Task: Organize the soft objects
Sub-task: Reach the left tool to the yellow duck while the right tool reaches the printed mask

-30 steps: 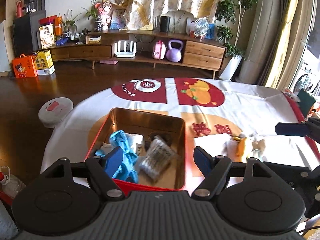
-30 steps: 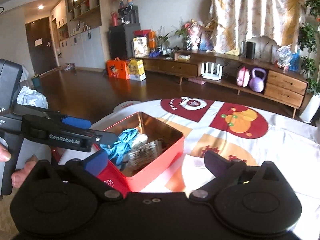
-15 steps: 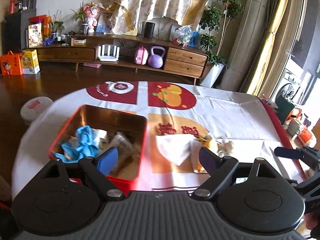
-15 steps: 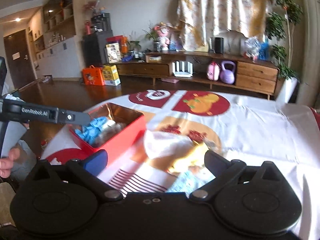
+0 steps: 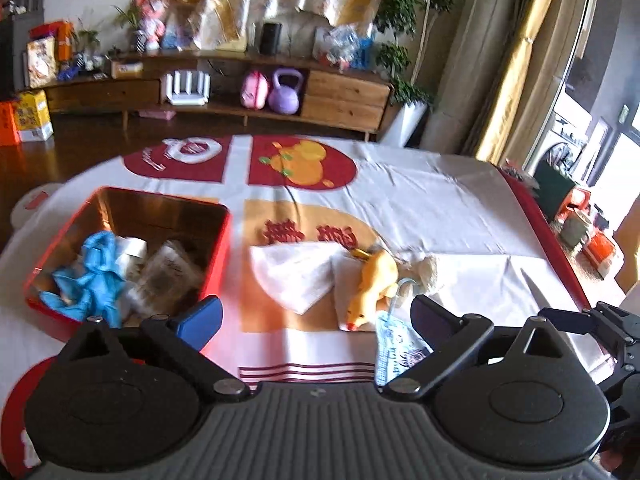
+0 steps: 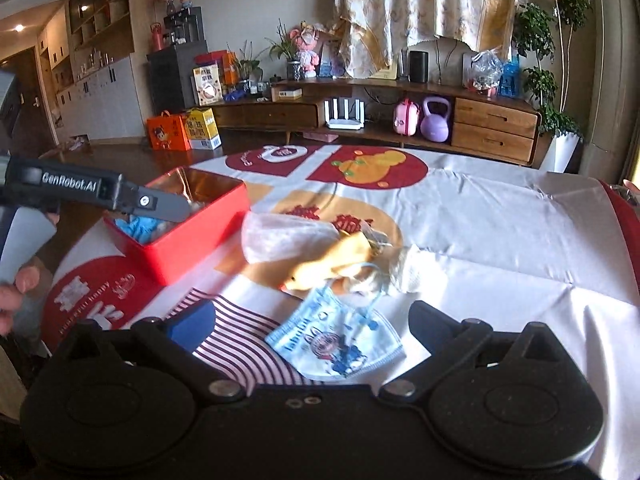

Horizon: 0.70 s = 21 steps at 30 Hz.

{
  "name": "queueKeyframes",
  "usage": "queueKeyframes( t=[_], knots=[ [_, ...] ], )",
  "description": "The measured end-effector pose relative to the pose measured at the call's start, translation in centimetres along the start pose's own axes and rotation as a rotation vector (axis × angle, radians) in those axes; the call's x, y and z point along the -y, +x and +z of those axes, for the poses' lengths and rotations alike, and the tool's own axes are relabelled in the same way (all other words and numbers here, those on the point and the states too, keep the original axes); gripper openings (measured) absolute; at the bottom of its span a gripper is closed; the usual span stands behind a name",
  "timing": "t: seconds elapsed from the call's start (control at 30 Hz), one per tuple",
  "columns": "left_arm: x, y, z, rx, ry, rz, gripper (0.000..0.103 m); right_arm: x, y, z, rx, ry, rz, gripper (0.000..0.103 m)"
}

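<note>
Left hand-held gripper (image 5: 316, 314): jaws spread wide and just been opening, nothing between them, above the surface beside the tin.
Right hand-held gripper (image 6: 304, 320): jaws apart, empty, hovering over the face mask.
Tin (image 5: 216, 248): red, open, on the left of the surface (image 5: 440, 208); holds a blue cloth (image 5: 94, 280) and clear packets (image 5: 168, 276).
White cloth (image 5: 296, 272): flat just right of the tin.
Yellow plush toy (image 5: 374, 284): lying against the white cloth's right edge.
Face mask (image 6: 336, 340): printed blue, nearest the grippers, below the toy.
Cream plush (image 5: 432, 272): just right of the yellow toy.
</note>
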<state>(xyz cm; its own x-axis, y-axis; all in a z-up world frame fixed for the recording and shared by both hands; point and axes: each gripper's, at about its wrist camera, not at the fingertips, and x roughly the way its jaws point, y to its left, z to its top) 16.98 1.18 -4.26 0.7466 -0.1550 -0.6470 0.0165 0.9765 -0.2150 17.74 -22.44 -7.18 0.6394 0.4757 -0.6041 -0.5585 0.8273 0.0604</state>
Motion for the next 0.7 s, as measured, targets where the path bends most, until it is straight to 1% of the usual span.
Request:
queueKeyframes(
  t=[0.07, 0.17, 0.33, 0.57, 0.7],
  knots=[
    [0.5, 1.0, 0.1, -0.008, 0.007, -0.008, 0.101, 0.3, 0.6, -0.3, -0.014, -0.011, -0.004, 0.103],
    [1.6, 2.6, 0.1, -0.010, 0.052, 0.015, 0.101, 0.8, 1.6, -0.6, -0.037, -0.017, 0.023, 0.103],
    [2.9, 5.5, 0.1, -0.023, 0.110, 0.058, 0.101, 1.3, 3.8, -1.2, -0.079, -0.037, 0.024, 0.103],
    [3.6, 9.4, 0.2, -0.059, 0.140, 0.035, 0.101, 1.6, 6.1, -1.7, -0.092, -0.069, 0.034, 0.103],
    [4.1, 11.6, 0.4, -0.085, 0.170, 0.047, 0.101, 1.7, 7.2, -2.0, -0.114, -0.091, 0.038, 0.103]
  ],
)
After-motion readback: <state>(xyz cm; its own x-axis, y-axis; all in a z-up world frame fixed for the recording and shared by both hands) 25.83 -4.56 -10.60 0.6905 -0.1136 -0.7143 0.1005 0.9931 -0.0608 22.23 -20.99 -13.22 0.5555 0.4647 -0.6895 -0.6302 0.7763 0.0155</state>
